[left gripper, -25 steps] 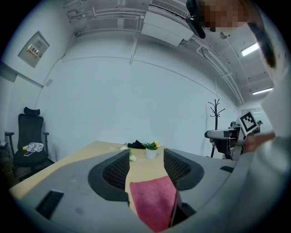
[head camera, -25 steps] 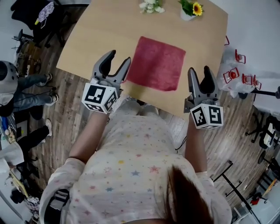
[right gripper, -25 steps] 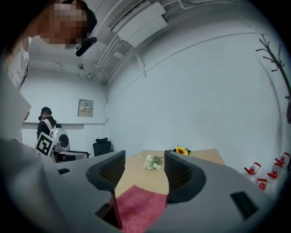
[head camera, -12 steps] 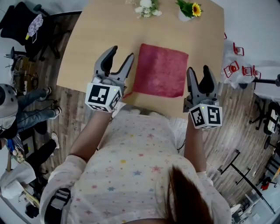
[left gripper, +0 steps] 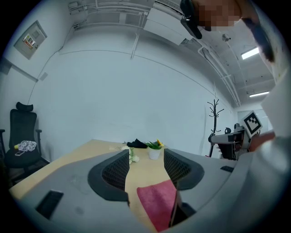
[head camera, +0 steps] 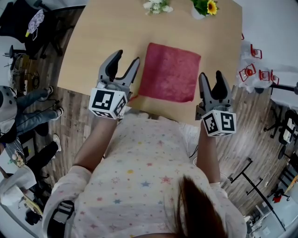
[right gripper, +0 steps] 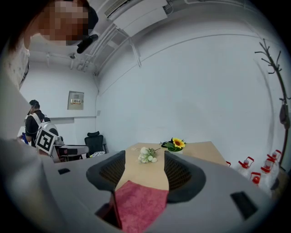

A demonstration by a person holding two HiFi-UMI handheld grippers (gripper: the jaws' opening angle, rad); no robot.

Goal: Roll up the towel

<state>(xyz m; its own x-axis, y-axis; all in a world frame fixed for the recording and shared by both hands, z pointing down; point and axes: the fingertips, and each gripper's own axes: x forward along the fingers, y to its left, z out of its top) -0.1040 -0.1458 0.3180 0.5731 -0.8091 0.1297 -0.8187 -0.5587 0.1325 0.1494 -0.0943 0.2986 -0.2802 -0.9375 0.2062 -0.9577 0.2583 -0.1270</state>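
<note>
A red towel point(head camera: 169, 72) lies flat and unrolled on the wooden table point(head camera: 107, 37), near its front edge. My left gripper point(head camera: 123, 65) hovers open just left of the towel's near left corner, with nothing between its fingers. My right gripper point(head camera: 213, 81) is open too, off the towel's near right corner, over the table's edge. In the left gripper view the towel point(left gripper: 157, 202) shows low between the jaws, toward the right one. The right gripper view has the towel point(right gripper: 136, 202) low between the jaws, toward the left.
White flowers point(head camera: 157, 5) and a potted sunflower point(head camera: 206, 8) stand at the table's far edge. A black chair point(head camera: 32, 23) is off to the far left. Red-capped bottles point(head camera: 253, 74) sit on the floor at right. A seated person's legs point(head camera: 28, 107) show at left.
Both grippers stay open and nearly in place. The view has shifted slightly, and the left gripper has edged a little toward the towel's near left corner.
</note>
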